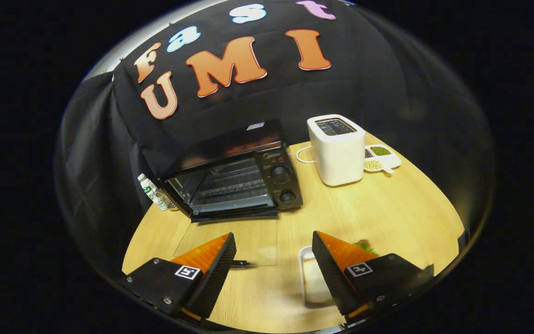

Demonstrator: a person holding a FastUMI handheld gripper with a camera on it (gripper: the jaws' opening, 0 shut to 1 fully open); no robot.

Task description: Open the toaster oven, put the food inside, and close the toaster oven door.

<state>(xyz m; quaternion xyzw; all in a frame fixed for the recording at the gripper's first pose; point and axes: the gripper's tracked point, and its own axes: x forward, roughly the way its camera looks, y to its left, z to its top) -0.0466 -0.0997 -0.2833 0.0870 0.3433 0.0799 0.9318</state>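
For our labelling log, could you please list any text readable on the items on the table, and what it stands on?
Nothing reads clearly.
Bottle label: too small.
Toaster oven top sticker and dial marks: blurred.
Tongs, open over the table: square markers, no words.

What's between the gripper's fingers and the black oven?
In the gripper view, the open glass door lies flat on the table between the open gripper and the toaster oven.

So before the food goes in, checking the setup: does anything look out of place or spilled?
Nothing stands out. The toaster oven sits square with its door down flat; the open gripper hangs above the table.
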